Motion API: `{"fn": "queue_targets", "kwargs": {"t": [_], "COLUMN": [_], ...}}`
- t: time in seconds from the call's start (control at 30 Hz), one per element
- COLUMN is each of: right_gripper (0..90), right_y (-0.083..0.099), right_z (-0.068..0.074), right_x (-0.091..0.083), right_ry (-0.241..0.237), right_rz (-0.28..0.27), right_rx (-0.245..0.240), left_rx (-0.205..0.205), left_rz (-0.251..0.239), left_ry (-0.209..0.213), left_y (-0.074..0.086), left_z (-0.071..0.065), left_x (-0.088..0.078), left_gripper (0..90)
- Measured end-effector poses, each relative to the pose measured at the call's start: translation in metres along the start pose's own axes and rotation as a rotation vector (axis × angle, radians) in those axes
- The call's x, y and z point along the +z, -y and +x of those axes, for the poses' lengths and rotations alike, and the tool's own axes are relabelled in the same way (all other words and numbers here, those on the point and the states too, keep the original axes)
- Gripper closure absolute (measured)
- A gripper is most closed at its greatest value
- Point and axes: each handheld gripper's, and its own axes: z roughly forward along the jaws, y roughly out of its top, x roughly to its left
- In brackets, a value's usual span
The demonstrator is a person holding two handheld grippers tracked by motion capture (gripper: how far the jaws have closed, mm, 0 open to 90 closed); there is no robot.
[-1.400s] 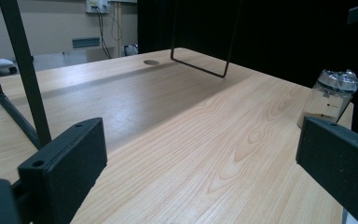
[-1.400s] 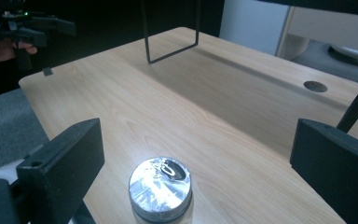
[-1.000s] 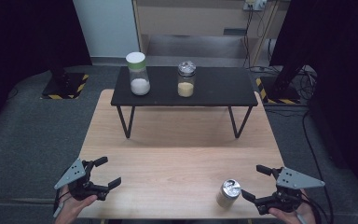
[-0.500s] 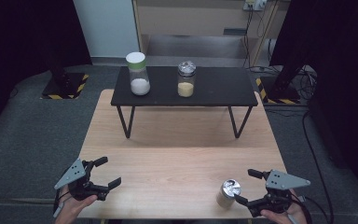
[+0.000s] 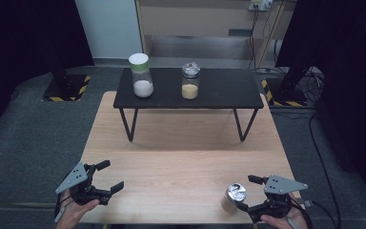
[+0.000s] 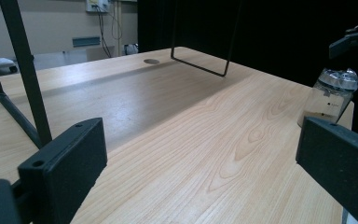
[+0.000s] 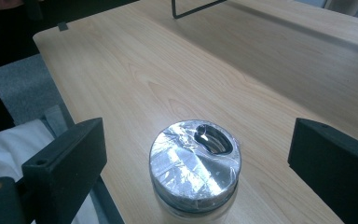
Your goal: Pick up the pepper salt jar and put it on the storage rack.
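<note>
The foil-topped jar [image 5: 233,197] is standing near the wooden table's [image 5: 181,143] front edge, being framed by the right gripper [image 5: 244,193] — jaws spread, not touching — presumably for grasping; the left gripper [image 5: 109,175] is being held released, well apart.

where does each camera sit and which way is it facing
High view: above the person's side, looking forward and down on the table; both hands show, holding the left gripper and right gripper.
Left gripper view: rides the left gripper, facing across the table toward the jar; its two jaws show.
Right gripper view: rides the right gripper, looking down on the jar between its open jaws.
Shared: all three show that foil-topped jar.
</note>
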Motion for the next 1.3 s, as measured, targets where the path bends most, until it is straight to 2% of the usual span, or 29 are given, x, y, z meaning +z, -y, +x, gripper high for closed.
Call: {"fn": "queue_targets", "kwargs": {"t": [0.4, 0.77, 1.0, 1.3], "right_gripper": [6.7, 9.3, 14.1, 27.7], "right_y": [0.002, 0.003, 0.003, 0.003], "right_z": [-0.003, -0.005, -0.004, -0.003], "right_x": [0.012, 0.02, 0.025, 0.027], "right_ry": [-0.019, -0.017, -0.012, 0.002], "right_rz": [0.04, 0.063, 0.084, 0.097], "right_rx": [0.001, 0.002, -0.01, -0.027], "left_rx": [-0.003, -0.002, -0.001, -0.002], "left_rz": [0.001, 0.005, 0.004, 0.005], "left_ry": [0.002, 0.003, 0.002, 0.003], "left_y": [0.0, -0.001, 0.0, 0.0], "left_z": [0.0, 0.0, 0.0, 0.0], "left_x": [0.0, 0.0, 0.0, 0.0], "left_gripper": [0.6, 0.6, 0.6, 0.6]}}
